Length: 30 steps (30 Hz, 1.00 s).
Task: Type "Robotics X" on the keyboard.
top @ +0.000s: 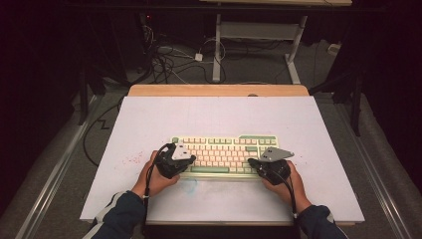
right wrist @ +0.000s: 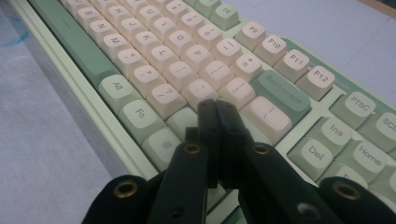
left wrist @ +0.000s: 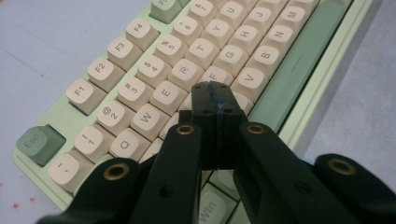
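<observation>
On the bench: a mint-and-cream keyboard [top: 224, 154] lies flat near the person's edge of the white bench [top: 149, 119], long side across, a stretch of bare bench before its front edge.
Left gripper: left gripper [top: 175, 160] hangs over the keyboard's left end; in the left gripper view its tips [left wrist: 215, 95] sit just above the home row, near the F key [left wrist: 215, 74].
Left jaws: clenched on nothing, the two pads pressed flat together into one blunt tip.
Right gripper: right gripper [top: 268, 167] is over the right end; in the right gripper view its tips [right wrist: 215, 109] hover by the cream keys left of the Backspace key [right wrist: 280, 95].
Right jaws: clenched too, nothing between them.
Step in hand: judging from the pose, typing, with each closed tip used as a single poking finger; both are poised over keys, and whether either is pressing one I cannot tell.
Next move: likely a short straight dip onto one cap, centred so the blunt tip does not catch a neighbour, then a clean lift before shifting sideways.
Care: the tip is nearly as wide as a keycap, so aim matters more than force.
</observation>
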{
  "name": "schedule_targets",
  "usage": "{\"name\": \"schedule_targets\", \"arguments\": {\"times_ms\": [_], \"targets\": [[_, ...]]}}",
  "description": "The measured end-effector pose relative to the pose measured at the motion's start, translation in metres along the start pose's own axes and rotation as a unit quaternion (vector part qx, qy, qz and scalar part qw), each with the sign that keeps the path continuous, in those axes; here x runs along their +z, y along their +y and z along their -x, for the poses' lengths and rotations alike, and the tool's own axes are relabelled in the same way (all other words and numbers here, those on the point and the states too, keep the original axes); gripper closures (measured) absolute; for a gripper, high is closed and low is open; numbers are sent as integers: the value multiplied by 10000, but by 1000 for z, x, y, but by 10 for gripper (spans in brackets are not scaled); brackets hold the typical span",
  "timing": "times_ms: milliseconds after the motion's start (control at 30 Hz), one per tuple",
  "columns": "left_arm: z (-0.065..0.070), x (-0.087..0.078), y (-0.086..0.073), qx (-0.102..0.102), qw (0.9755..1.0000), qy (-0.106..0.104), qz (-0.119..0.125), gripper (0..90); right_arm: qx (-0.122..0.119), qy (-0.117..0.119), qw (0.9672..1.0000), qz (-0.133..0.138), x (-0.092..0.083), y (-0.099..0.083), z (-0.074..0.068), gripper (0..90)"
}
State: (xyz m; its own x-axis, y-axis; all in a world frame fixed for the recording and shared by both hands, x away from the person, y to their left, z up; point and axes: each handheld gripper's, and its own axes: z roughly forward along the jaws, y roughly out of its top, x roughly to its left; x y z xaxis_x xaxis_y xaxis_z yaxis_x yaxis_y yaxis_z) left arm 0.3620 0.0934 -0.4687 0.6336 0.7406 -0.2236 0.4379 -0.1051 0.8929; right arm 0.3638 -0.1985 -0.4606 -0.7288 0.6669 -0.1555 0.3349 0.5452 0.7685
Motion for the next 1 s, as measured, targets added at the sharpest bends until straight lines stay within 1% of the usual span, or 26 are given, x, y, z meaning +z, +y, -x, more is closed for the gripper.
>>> {"name": "schedule_targets", "arguments": {"times_ms": [600,700,733,800,933,1000], "targets": [[0,0,-1,49,10000,-1,-20,873,8,4,10000,2,0,0,0,900],[1,2,-3,47,9999,-25,-121,874,4,1,10000,0,0,0,0,900],[1,2,-4,101,9999,-12,-110,874,0,-1,10000,-1,0,0,0,900],[2,2,-3,123,9998,-5,-126,874,6,0,10000,-2,0,0,0,900],[2,0,-2,124,9999,10,-43,873,-4,-15,10000,-1,0,0,0,900],[2,-1,-1,136,9999,22,-46,872,-11,-18,10000,0,0,0,0,900]]}}
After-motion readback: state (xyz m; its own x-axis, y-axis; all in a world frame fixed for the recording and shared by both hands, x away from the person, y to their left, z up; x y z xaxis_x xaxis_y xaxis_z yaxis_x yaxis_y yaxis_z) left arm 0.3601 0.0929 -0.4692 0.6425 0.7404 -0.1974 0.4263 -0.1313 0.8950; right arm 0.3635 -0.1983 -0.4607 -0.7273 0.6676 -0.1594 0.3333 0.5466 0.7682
